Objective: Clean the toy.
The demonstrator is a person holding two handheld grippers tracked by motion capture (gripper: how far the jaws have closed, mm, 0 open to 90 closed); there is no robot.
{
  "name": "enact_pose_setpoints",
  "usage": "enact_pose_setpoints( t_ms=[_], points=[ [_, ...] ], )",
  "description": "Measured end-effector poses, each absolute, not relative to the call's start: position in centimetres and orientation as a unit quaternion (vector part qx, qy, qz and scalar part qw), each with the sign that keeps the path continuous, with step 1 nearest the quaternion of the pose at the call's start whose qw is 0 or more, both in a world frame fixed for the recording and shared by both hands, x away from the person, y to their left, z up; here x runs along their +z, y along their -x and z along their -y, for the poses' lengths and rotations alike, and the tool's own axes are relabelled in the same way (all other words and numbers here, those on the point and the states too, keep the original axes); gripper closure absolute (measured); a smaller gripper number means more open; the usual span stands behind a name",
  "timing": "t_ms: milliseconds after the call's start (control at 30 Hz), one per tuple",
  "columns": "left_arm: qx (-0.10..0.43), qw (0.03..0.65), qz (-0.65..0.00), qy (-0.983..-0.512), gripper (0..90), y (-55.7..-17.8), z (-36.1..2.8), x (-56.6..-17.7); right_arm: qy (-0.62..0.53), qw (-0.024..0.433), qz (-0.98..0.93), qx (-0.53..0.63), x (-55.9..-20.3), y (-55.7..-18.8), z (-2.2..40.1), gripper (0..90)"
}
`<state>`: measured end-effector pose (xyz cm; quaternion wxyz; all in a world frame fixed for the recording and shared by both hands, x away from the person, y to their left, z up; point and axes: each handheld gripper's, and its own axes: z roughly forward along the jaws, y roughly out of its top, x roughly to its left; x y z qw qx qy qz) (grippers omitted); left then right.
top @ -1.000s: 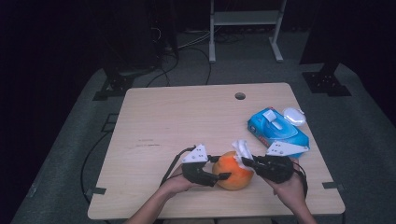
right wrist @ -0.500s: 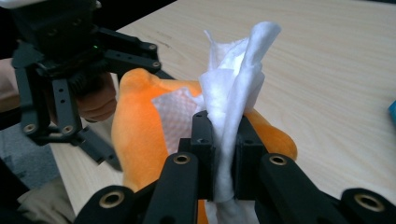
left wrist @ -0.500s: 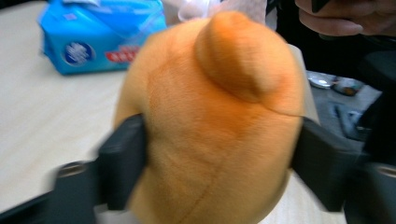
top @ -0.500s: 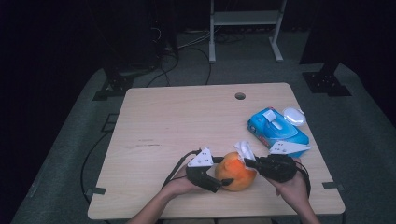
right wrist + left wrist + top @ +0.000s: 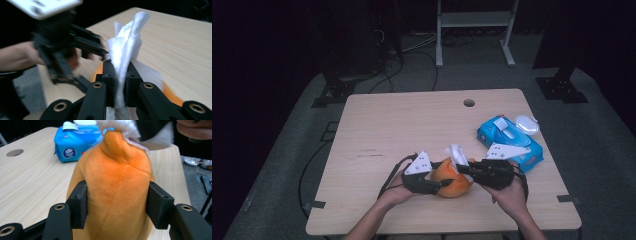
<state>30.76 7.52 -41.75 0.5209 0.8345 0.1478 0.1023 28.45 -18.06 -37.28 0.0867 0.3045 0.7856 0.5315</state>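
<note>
1 orange plush toy (image 5: 115, 185), upright, tip toward white wipe (image 5: 127, 47)

A plush toy (image 5: 454, 181) sits near the front edge of a table (image 5: 377, 130), between two grippers. A wipe (image 5: 458, 154) rests on its top. A wipe pack (image 5: 508, 140) lies behind and to the right.

We look along our right tool (image 5: 119, 75), whose two black jaws are pinched on a crumpled white wipe (image 5: 127, 47) that stands up between them. Just behind and below the jaws, some orange plush (image 5: 172, 96) peeks out. At left, blurred, sits the left tool (image 5: 67, 47) over the wooden counter (image 5: 175, 40).
</note>
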Motion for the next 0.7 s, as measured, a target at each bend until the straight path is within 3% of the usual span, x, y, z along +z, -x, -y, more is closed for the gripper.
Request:
enact_pose_setpoints(
  t_ms=[367, 700],
  points=[
    [0.129, 0.511, -0.165, -0.833, 41.7, -31.2, -8.1, -41.4, -0.332, 0.071, -0.774, 0.535, -38.1, -29.6, 19.0, 80.8],
    [0.071, 0.523, -0.137, -0.838, 34.0, -30.5, -6.9, -41.9, -0.355, 0.05, -0.754, 0.55, -38.4, -30.5, 19.8, 80.8]
  ],
)
